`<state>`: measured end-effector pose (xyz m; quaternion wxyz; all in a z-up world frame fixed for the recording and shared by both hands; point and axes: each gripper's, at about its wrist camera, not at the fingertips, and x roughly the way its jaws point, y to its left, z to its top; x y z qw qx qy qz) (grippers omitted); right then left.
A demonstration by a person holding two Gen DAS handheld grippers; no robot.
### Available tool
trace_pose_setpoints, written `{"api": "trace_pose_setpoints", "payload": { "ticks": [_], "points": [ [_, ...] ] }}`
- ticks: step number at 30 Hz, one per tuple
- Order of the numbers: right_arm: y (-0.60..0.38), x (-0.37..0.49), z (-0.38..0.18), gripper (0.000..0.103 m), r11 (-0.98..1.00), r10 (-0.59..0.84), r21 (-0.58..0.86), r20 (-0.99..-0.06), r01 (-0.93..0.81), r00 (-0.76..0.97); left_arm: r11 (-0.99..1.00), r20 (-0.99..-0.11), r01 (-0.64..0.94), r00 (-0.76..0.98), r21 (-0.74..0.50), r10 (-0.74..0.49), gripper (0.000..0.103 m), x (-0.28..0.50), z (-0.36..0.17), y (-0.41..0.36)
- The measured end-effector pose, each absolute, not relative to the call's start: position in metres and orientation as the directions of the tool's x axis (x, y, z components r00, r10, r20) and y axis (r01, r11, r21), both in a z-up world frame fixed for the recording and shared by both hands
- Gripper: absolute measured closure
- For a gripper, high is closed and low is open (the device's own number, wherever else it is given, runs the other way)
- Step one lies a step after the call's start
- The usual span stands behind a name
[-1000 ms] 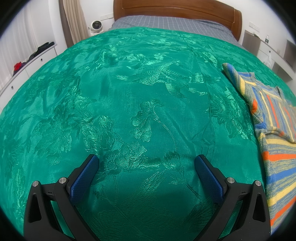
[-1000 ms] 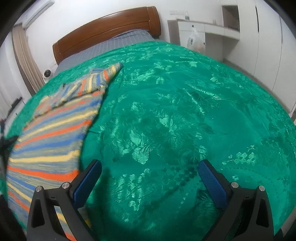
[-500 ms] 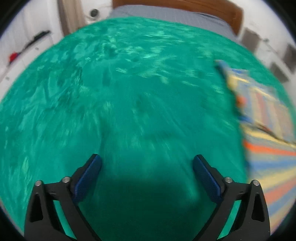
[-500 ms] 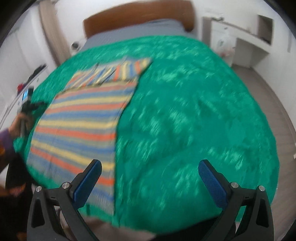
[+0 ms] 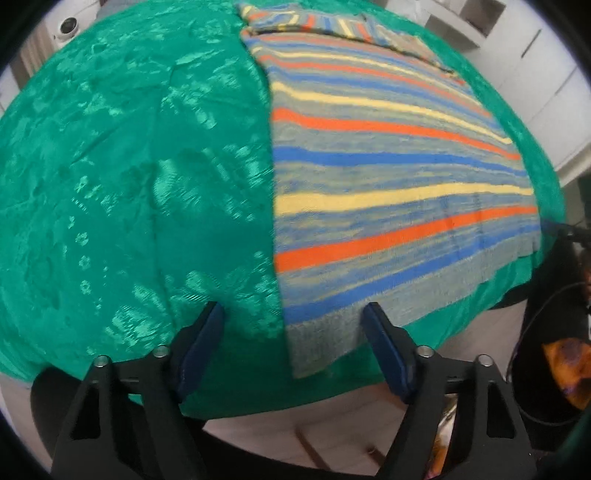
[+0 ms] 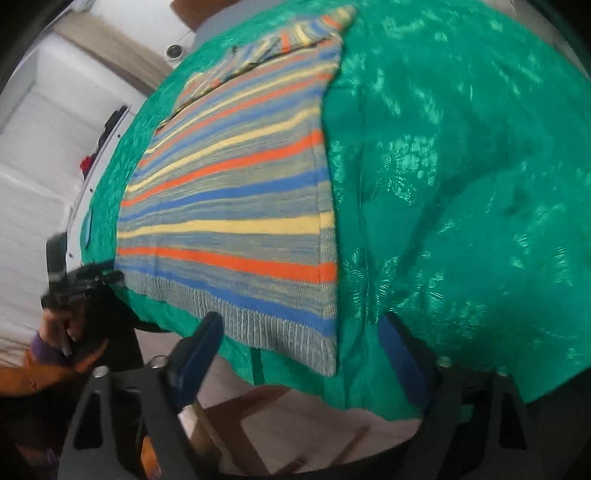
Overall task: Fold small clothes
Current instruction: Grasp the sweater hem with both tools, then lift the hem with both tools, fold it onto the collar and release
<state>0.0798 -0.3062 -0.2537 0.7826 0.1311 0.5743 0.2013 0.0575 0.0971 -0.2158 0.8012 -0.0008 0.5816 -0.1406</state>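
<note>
A striped knit sweater (image 5: pixel 388 173) in orange, blue, yellow and grey lies flat on the green bedspread (image 5: pixel 129 184), its ribbed hem at the near bed edge. My left gripper (image 5: pixel 293 325) is open and empty, its jaws straddling the sweater's near left hem corner. In the right wrist view the sweater (image 6: pixel 236 206) lies left of centre. My right gripper (image 6: pixel 299 332) is open and empty at the near right hem corner. The left gripper (image 6: pixel 79 282) also shows there, at the far hem corner.
The bedspread (image 6: pixel 461 184) hangs over the bed's near edge. White cabinets (image 5: pixel 546 74) stand at the right. A small white camera (image 5: pixel 68 27) sits at the back left. White drawers (image 6: pixel 44 166) line the left wall.
Both grippers pulled back toward the bed's near edge and swung toward the sweater. Its hem corners now sit between each pair of open jaws. Both stayed open.
</note>
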Motion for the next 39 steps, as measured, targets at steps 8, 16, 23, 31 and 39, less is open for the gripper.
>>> {"api": "trace_pose_setpoints", "payload": {
  "ticks": [8, 16, 23, 31, 39],
  "points": [
    [-0.285, 0.092, -0.264, 0.097, 0.915, 0.391, 0.356, -0.898, -0.188, 0.203, 0.956, -0.936, 0.176, 0.223, -0.235, -0.271, 0.09, 0.065, -0.228, 0.103],
    [-0.286, 0.072, -0.231, 0.099, 0.908, 0.401, 0.35, -0.884, -0.23, 0.24, 0.939, -0.916, 0.22, 0.245, -0.266, -0.317, 0.101, 0.041, -0.211, 0.104],
    [-0.279, 0.063, -0.214, 0.099, 0.904, 0.389, 0.324, -0.893, -0.279, 0.226, 0.93, -0.912, 0.261, 0.249, -0.26, -0.325, 0.101, 0.036, -0.196, 0.109],
    [-0.277, 0.058, -0.209, 0.099, 0.896, 0.375, 0.301, -0.907, -0.328, 0.192, 0.912, -0.911, 0.293, 0.212, -0.286, -0.354, 0.101, 0.025, -0.189, 0.108],
    [-0.311, 0.093, -0.177, 0.099, 0.818, 0.574, 0.537, -0.783, -0.205, 0.238, 0.848, -0.792, 0.217, 0.302, -0.484, -0.53, 0.101, 0.07, -0.131, 0.143]
  ]
}}
